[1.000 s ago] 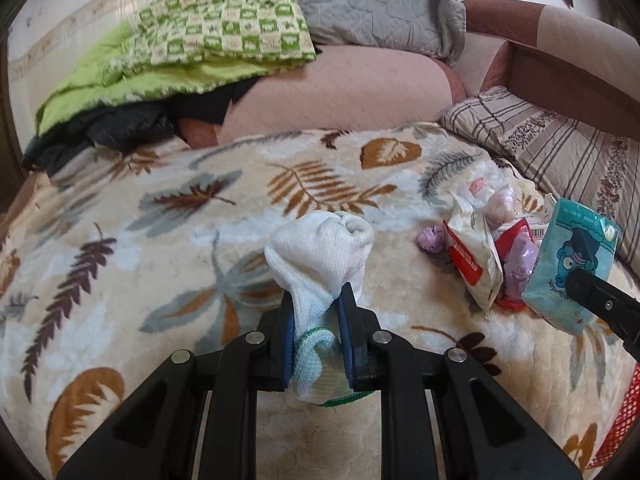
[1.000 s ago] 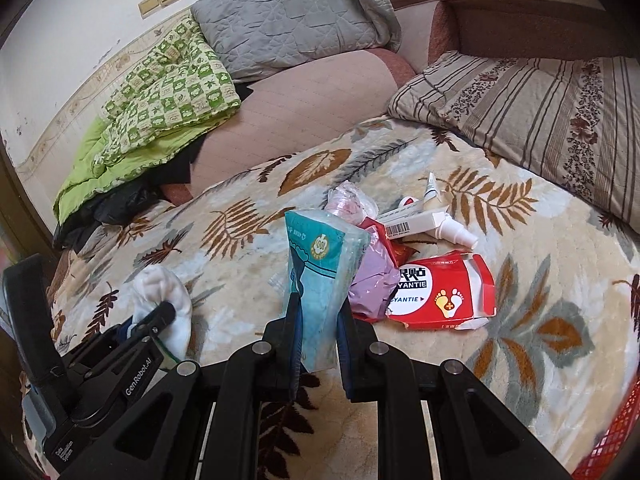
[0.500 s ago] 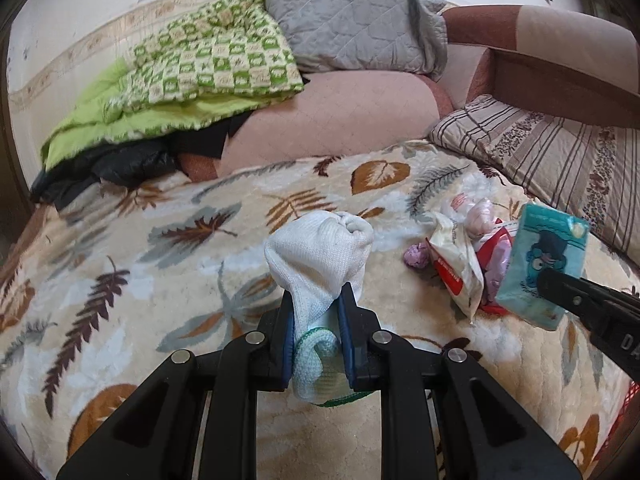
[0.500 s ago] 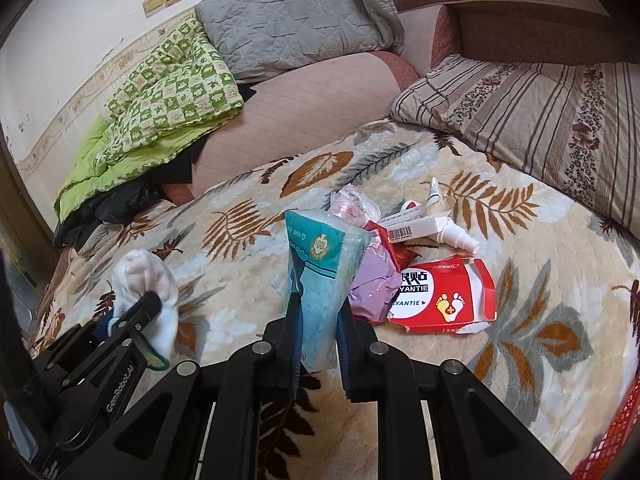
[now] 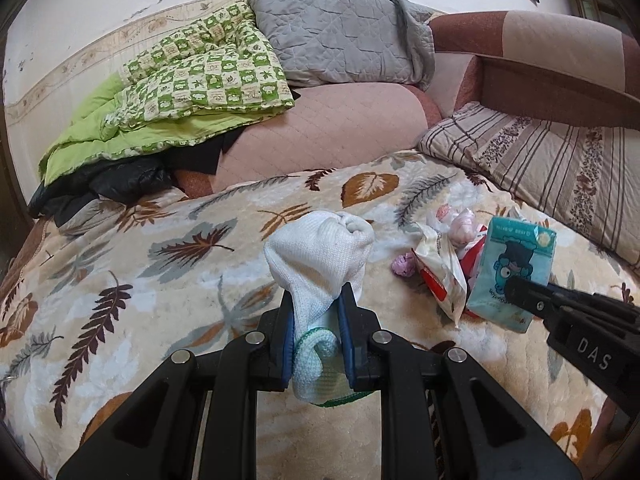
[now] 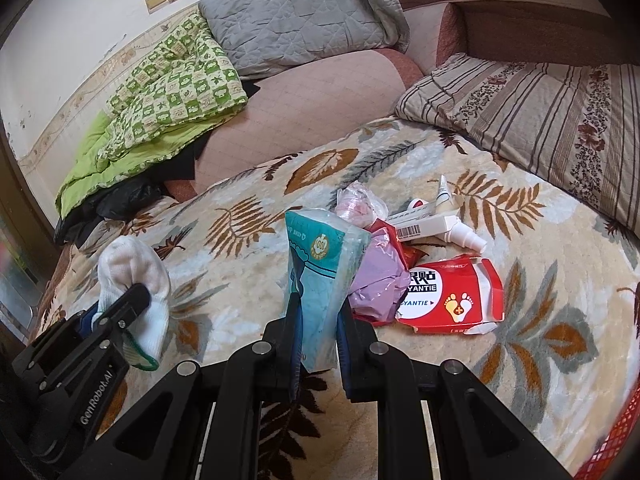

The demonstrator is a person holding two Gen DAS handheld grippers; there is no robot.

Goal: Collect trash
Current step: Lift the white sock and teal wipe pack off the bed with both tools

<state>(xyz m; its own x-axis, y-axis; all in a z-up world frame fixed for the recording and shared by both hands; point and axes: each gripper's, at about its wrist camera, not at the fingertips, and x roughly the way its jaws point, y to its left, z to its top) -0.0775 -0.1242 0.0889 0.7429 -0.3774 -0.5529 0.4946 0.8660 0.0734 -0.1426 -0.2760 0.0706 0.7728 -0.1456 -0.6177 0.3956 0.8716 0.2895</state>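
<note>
In the left wrist view the left gripper point(image 5: 317, 312) sits at lower centre, its blue-padded fingers pinching a white knitted sock with a green-trimmed cuff point(image 5: 320, 264); the toe bulges above the pads and the cuff hangs below them, so the grip is on the narrow middle, probably because that is where soft fabric bunches firmly. At the right edge of that frame the right gripper point(image 5: 516, 290) enters from the side, clamped on a teal plastic wrapper printed with a cartoon face point(image 5: 512, 272). In the right wrist view the same wrapper point(image 6: 320, 272) stands upright at centre between the closed fingers of the right gripper point(image 6: 318, 316), held by its lower part and lifted clear of the cream plush blanket with brown and grey leaf print point(image 6: 520, 360). The rest of the trash lies on the blanket right of centre: a torn red and white foot-patch box point(image 6: 452, 300), a crumpled lilac plastic bag point(image 6: 380, 280) touching it, a white carton with a barcode point(image 6: 424, 226) and a small white tube point(image 6: 444, 192) behind. A red mesh basket rim point(image 6: 616, 436) shows at the lower right corner, likely the bin, which would explain both items being held aloft for carrying there.
</note>
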